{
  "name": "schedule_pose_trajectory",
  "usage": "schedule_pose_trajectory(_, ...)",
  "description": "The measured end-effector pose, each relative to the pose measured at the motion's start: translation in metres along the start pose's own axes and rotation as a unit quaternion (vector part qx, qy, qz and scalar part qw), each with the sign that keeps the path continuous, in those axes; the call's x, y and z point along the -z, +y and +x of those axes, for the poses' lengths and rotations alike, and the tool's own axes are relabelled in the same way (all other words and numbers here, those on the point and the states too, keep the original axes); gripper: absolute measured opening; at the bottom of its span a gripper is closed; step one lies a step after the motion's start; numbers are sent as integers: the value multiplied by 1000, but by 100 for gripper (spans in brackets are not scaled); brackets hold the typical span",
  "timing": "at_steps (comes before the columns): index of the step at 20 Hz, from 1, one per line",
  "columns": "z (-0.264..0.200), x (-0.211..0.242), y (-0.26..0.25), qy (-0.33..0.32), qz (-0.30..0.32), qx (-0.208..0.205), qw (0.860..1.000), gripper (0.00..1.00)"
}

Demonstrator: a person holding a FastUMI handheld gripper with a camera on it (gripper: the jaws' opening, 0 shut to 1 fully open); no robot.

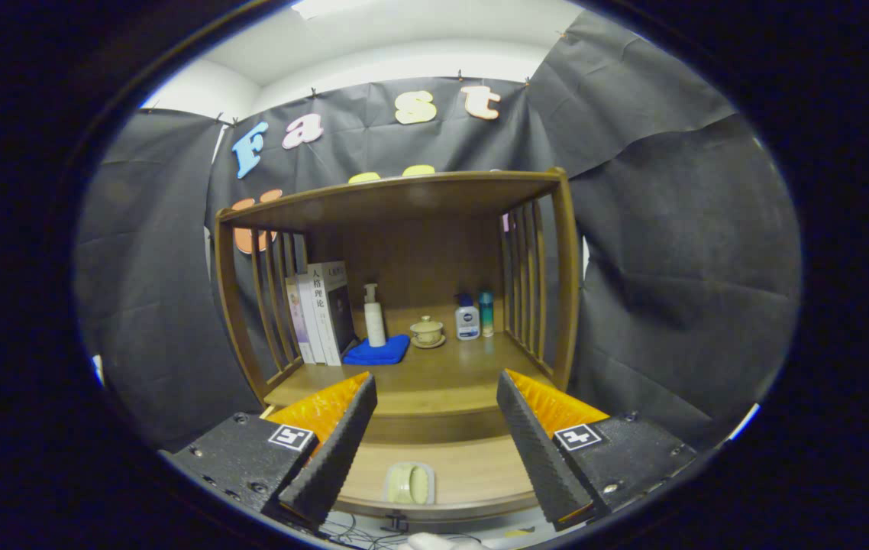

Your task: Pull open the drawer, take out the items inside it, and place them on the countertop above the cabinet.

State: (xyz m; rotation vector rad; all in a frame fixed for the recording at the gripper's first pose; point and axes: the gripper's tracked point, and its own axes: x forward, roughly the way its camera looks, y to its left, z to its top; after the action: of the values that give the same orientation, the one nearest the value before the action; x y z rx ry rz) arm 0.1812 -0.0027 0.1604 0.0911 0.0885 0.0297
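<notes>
Drawer (pixel 434 472) sits open below the table (pixel 419 382), a pale green item (pixel 409 484) inside; looks light, rigid. I'd grip its sides. My gripper (pixel 437 439) jaws gape wide, empty.

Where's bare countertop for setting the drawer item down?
The tool is open, holding nothing. Bare wood runs along the countertop's front, ahead of the blue cloth and lidded cup. The back is crowded: books, pump bottle, two small bottles. The pale item sits in the open drawer.

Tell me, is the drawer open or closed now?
Open: the drawer stands out from under the countertop, with a pale green item lying inside, between the open gripper fingers.
</notes>
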Motion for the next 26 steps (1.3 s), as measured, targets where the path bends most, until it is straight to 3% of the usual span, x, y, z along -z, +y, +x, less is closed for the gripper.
schedule_pose_trajectory(5, 63, 22, 30, 103, -17, -6, 994, 99)
schedule_pose_trajectory(9, 108, 72, 48, 213, -21, -11, 977, 99)
schedule_pose_trajectory(14, 127, 146, 50, 349, -36, 8, 936, 99)
schedule_pose_trajectory(18, 129, 187, 32, 408, -67, 34, 910, 99)
schedule_pose_trajectory(22, 115, 227, 30, 481, -37, 38, 875, 97)
schedule_pose_trajectory(26, 108, 237, 23, 511, -19, 52, 858, 86)
